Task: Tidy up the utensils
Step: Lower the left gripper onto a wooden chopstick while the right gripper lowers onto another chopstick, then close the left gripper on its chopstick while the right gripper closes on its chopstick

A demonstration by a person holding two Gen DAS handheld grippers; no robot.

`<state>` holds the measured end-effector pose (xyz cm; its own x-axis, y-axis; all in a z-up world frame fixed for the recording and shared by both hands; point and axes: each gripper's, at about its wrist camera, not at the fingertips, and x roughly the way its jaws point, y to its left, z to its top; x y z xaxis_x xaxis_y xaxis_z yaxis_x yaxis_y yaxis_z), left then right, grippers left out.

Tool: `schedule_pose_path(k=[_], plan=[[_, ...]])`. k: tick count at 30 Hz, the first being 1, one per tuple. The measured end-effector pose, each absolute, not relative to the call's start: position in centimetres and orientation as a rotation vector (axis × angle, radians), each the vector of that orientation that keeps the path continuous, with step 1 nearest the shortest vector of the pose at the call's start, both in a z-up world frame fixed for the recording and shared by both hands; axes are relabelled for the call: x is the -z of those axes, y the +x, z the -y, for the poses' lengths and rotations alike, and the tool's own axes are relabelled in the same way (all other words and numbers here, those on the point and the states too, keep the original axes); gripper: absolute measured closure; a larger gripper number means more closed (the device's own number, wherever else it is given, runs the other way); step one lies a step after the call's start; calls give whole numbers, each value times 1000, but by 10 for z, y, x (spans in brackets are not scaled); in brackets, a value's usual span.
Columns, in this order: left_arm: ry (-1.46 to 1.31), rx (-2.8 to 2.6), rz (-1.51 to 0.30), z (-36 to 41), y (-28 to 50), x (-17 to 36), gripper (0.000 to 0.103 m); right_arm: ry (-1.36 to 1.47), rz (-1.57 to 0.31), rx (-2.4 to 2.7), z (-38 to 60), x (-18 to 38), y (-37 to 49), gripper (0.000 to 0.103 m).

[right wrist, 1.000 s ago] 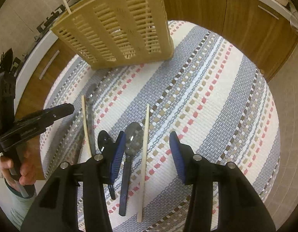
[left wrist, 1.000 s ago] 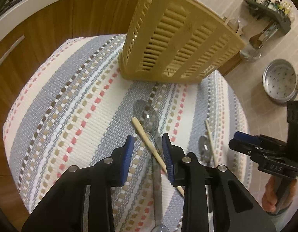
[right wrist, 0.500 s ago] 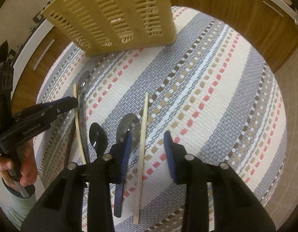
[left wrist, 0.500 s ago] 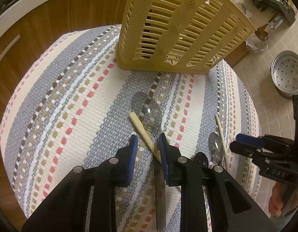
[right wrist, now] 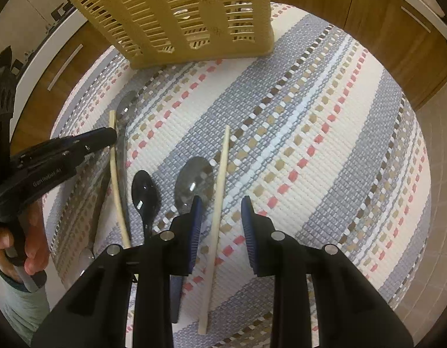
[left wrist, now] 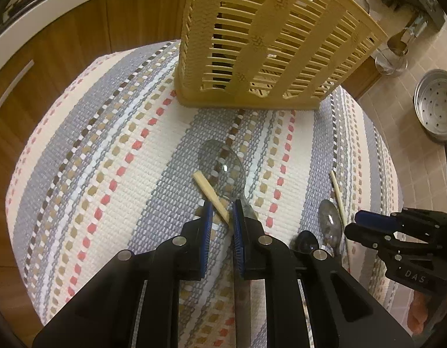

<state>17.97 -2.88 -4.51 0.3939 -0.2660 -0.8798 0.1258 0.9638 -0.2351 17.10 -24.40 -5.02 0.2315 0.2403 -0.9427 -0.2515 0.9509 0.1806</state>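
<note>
Two pale chopsticks and three spoons lie on a striped woven mat (left wrist: 107, 159) in front of a tan slotted basket (left wrist: 267, 43). My left gripper (left wrist: 222, 213) points down over one chopstick (left wrist: 210, 194), which crosses a large metal spoon (left wrist: 220, 165). Its jaws are closing, with the chopstick in the narrow gap between them. My right gripper (right wrist: 222, 214) straddles the other chopstick (right wrist: 220, 179). Its jaws are also closing, and mat still shows on both sides of the stick. A grey spoon (right wrist: 194, 179) and a black spoon (right wrist: 145, 191) lie just left of it.
The basket (right wrist: 180, 14) stands at the mat's far edge. Wooden cabinet fronts (left wrist: 64, 43) rise behind it. A perforated steel pan (left wrist: 435, 107) and a metal pot (left wrist: 391, 61) sit on the tiled floor to the right. A hand (right wrist: 29, 249) holds the left gripper.
Both grippers have come down closer to the mat and their jaws have narrowed, each around its own chopstick. The utensils have not moved.
</note>
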Motion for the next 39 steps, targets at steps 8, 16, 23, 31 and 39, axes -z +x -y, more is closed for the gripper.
schedule_pose_path(k=[8, 16, 23, 31, 39], plan=[[-67, 205, -1104, 43, 172, 44, 89, -163, -1278, -318, 223, 55, 166, 78], [-109, 224, -1097, 46, 170, 45, 100, -193, -1264, -347, 216, 55, 162, 96], [-168, 321, -1123, 30, 173, 31, 101, -163, -1268, -375, 230, 53, 157, 98], [-161, 304, -1133, -13, 168, 19, 100, -121, -1264, -362, 266, 47, 158, 98], [-28, 311, -1199, -19, 179, 36, 99, -144, -1311, -362, 266, 51, 161, 97]])
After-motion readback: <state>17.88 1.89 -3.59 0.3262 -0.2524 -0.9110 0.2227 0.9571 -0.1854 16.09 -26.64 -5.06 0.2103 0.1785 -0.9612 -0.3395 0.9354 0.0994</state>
